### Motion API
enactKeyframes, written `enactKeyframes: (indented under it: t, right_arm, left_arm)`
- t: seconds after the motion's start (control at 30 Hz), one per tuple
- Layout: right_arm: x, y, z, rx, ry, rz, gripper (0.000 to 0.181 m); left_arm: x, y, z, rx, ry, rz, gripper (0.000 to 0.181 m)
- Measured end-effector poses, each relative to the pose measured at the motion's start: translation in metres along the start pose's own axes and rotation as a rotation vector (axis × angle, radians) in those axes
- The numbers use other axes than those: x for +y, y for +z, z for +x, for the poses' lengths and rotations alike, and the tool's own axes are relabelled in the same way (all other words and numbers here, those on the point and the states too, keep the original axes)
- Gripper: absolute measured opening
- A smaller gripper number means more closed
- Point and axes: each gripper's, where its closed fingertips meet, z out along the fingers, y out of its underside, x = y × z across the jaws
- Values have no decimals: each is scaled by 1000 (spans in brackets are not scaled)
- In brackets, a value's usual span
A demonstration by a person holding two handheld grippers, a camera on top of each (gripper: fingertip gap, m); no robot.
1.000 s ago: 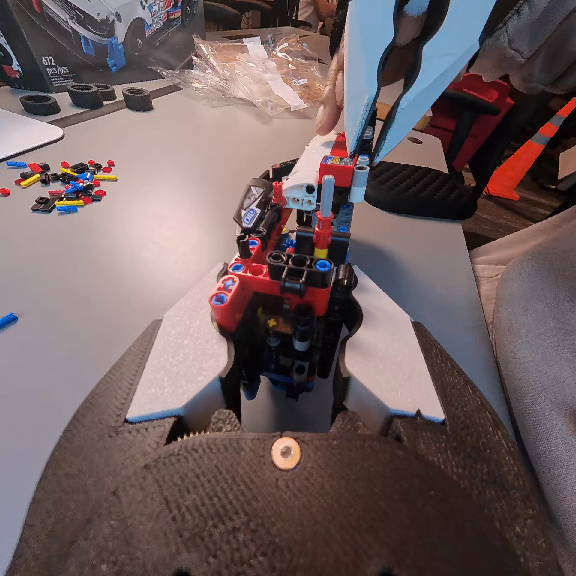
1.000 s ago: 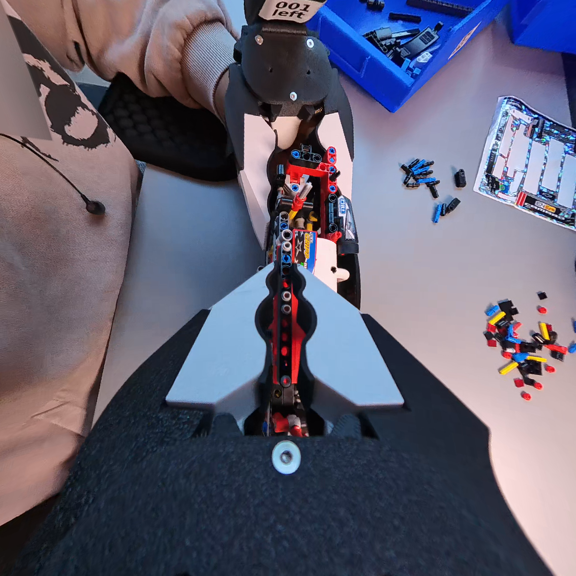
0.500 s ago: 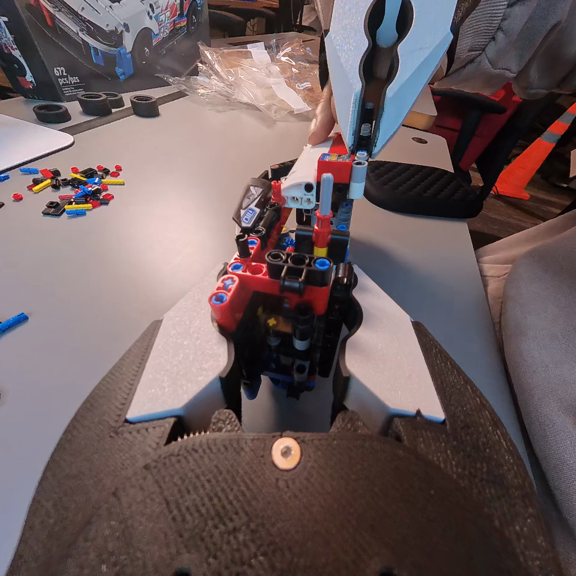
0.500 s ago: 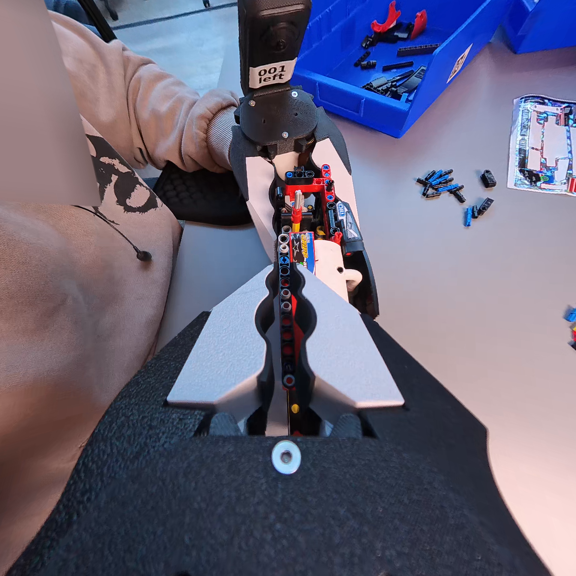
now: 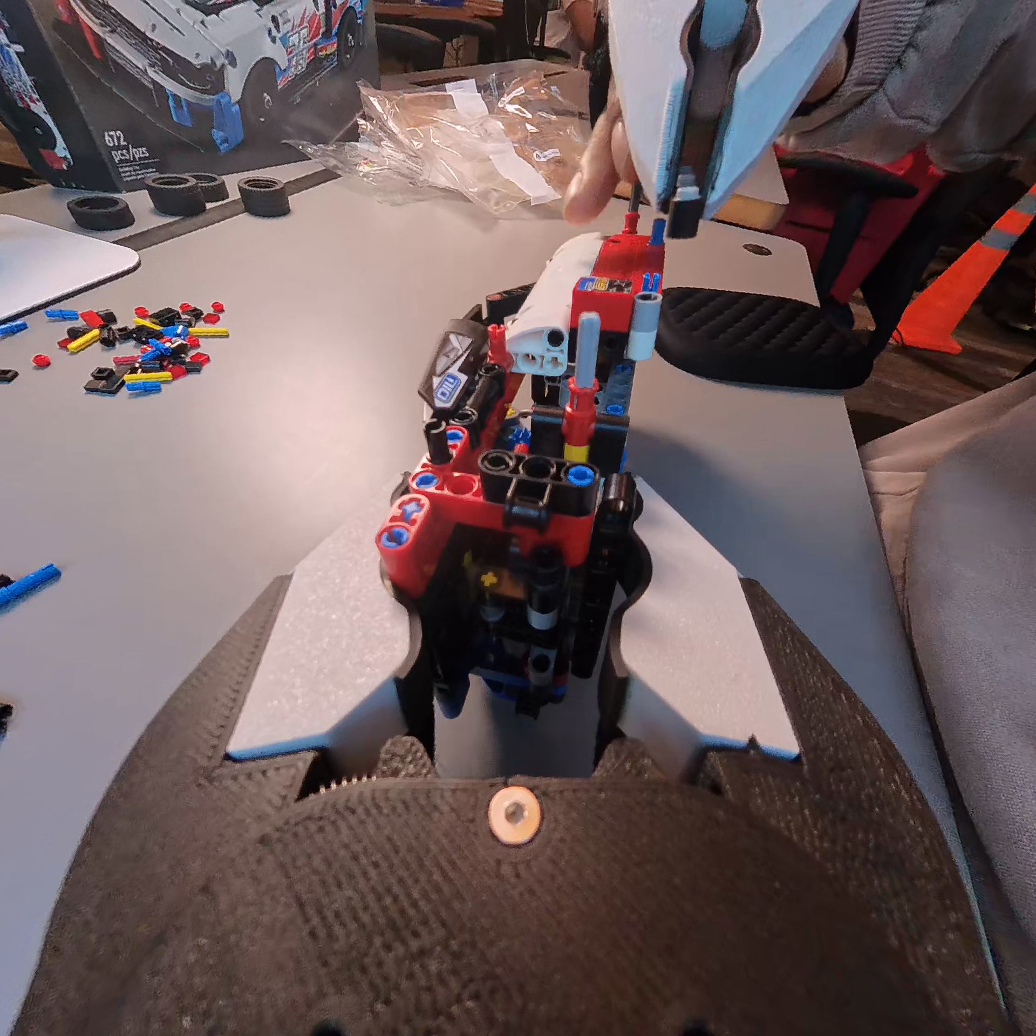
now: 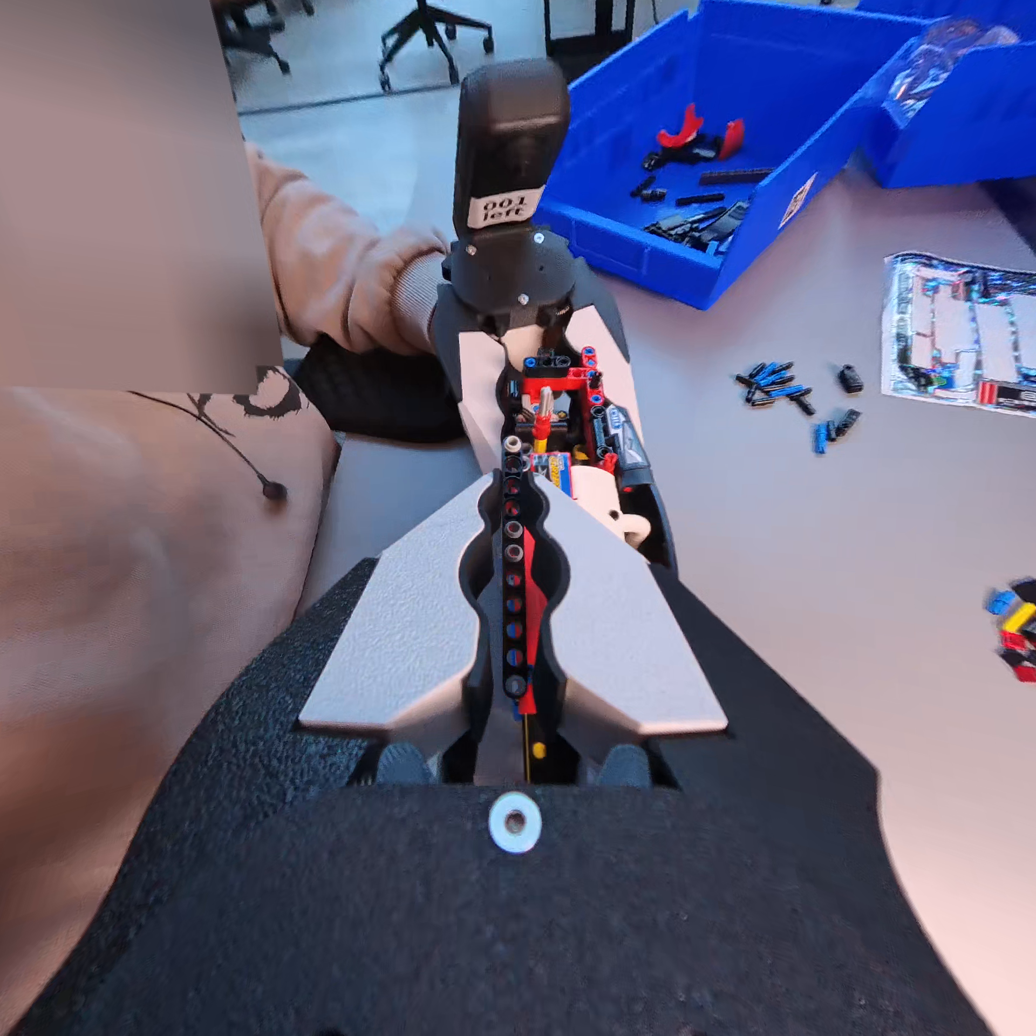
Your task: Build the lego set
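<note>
since half a second earlier my right hand-held gripper (image 6: 513,476) had lifted, so the long black beam (image 6: 513,566) clenched between its fingers no longer sat against the top of the lego model (image 5: 516,504); in the left wrist view the beam's lower end (image 5: 685,210) hung just above the model's red top block (image 5: 630,258), apart from it. my left hand-held gripper (image 5: 516,566) was grasping the model around its near end, with red and black frame pieces wedged between the two grey fingers (image 5: 336,633). the model stood over the grey table (image 5: 269,465), near its right edge, just beside the person's lap.

from the right wrist view the model (image 6: 566,426) ran away from me toward the left hand-held gripper (image 6: 538,359), which gripped its far end. a sleeve (image 6: 347,291) reached to that gripper from the left.

on the far left of the table in the left view i saw the set's box (image 5: 185,84), three black tyres (image 5: 179,199) in front of it, and clear plastic bags (image 5: 465,146) to the right of the box. a scatter of small red, yellow, blue and black pieces (image 5: 140,353) lay well to the left of the model. in the right view a blue bin (image 6: 706,185) with dark parts stood far right, a sticker sheet (image 6: 964,336) lay at the right edge, and a few blue and black pins (image 6: 785,387) lay between it and the model.
</note>
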Motion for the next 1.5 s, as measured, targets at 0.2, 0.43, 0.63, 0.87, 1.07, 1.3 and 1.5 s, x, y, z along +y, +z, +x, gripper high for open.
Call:
enactKeyframes:
  t: [0.2,0.43,0.63,0.87,1.07,1.3,1.5]
  right_arm:
    - [9,1,6,45,-27,-64,4]
    - [13,4,7,55,-32,-105,4]
    - [13,7,6,51,-33,-134,4]
    - [15,8,6,89,22,-192,4]
    - [18,7,2,94,35,-233,4]
    - [18,8,-1,16,-92,-370,4]
    - [21,8,-8,-86,-315,-527,5]
  left_arm:
    - [0,0,-1,2,-10,2,72]
    - [0,0,-1,0,-8,3,72]
    - [0,0,-1,-2,-13,6,72]
    - [0,0,-3,-29,-18,0,72]
    - [0,-1,0,-35,13,2,72]
    - [0,-2,1,-34,28,2,71]
    - [-1,-1,5,-23,64,7,71]
